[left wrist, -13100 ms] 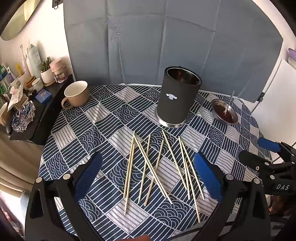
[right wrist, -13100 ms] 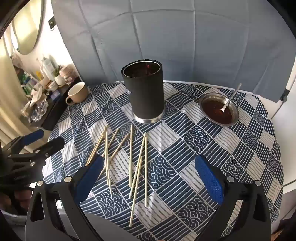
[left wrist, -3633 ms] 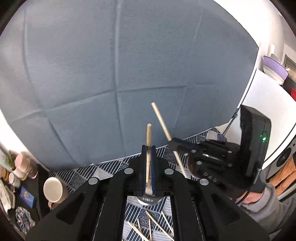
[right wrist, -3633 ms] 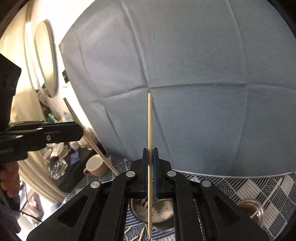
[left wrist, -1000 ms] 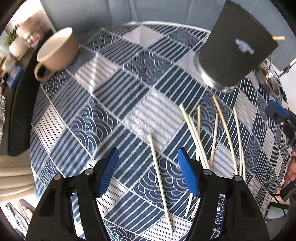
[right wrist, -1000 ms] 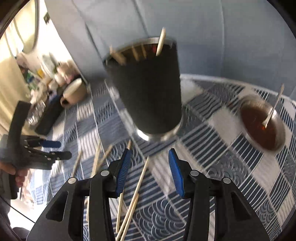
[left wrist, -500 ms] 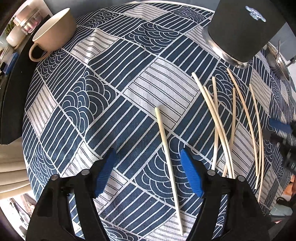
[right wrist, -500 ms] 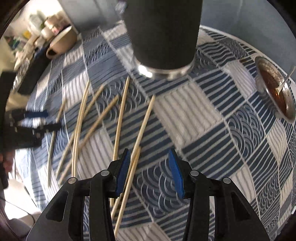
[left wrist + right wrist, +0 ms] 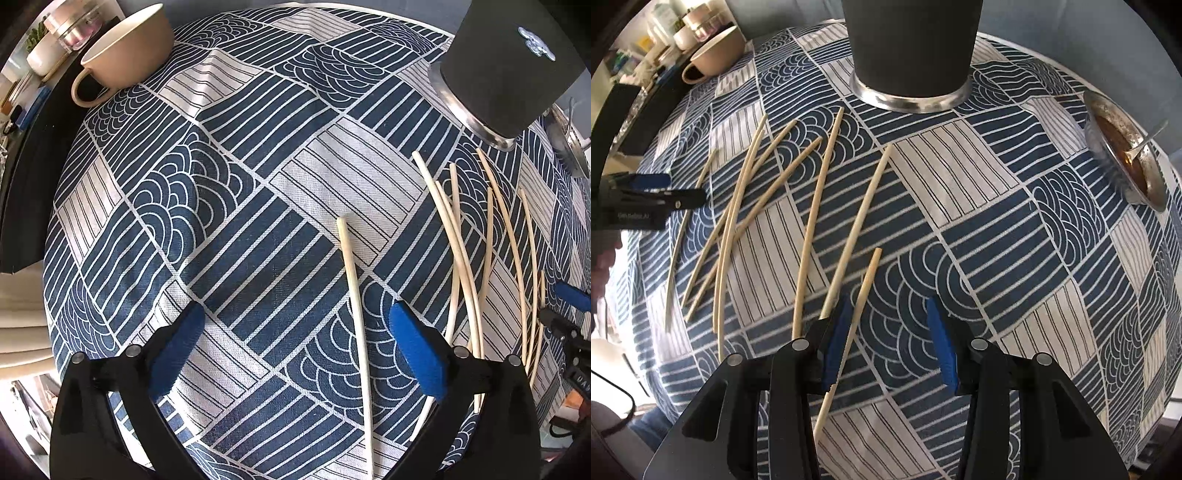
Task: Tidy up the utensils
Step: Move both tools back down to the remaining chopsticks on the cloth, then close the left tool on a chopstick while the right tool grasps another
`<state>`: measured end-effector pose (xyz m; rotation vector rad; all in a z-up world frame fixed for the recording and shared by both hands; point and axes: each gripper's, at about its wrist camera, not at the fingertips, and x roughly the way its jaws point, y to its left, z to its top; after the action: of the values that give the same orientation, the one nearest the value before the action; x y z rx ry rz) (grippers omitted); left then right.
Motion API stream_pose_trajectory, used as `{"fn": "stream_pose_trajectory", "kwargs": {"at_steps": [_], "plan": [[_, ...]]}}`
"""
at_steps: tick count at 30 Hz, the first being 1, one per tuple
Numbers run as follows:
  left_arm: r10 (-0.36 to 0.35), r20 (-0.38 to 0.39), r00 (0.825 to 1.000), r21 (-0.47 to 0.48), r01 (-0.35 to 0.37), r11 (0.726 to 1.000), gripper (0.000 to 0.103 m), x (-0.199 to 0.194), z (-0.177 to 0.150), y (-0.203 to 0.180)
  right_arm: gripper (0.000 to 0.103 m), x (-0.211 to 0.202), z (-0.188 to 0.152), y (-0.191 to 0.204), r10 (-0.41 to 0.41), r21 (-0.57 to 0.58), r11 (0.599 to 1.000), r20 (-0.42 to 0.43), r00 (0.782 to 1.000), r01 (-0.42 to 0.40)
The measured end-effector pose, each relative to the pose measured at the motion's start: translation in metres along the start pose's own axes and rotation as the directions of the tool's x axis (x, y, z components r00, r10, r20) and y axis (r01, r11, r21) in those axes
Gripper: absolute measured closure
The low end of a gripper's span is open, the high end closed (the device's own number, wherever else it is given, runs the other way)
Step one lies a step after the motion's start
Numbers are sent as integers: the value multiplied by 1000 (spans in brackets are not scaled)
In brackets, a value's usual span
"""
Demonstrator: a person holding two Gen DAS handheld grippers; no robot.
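One chopstick (image 9: pixel 355 295) lies between the left tool's (image 9: pixel 295 347) opening jaws.

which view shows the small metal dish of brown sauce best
The right wrist view: the small metal dish of brown sauce shows its rim, sauce and spoon. The left wrist view catches only an edge behind the black cylindrical holder.

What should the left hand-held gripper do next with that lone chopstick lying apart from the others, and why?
Probably lower a little more and shift right to centre on the lone chopstick, then close. The left hand-held gripper has nothing between its jaws, which are opening; the stick lies flat on the tablecloth, close to the right-hand pad, not centred.
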<state>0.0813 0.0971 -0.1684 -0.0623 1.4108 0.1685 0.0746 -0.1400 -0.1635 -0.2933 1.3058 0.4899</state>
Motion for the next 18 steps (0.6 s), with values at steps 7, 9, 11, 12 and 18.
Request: {"fn": "stream_pose_trajectory", "kwargs": {"at_steps": [7,9,11,12,18], "plan": [[-16,29,999,52,14,999,27,-11,-15,-8,34,1,-3,5,-89,-8,996,-45,995,89],[-25,36,999,69,22,997,36,-15,-20,-7,20,7,-2,-4,-82,41,995,-104,991,86],[-32,32,999,88,29,996,45,-20,-27,-7,20,10,-5,-13,-12,85,996,-137,991,24],[-36,31,999,91,33,995,50,-21,-29,-5,21,9,-7,-13,-15,62,998,-127,992,23],[-47,24,999,98,44,994,74,-26,-50,14,82,-6,-19,-7,1,-2,1000,-100,995,-1]]}}
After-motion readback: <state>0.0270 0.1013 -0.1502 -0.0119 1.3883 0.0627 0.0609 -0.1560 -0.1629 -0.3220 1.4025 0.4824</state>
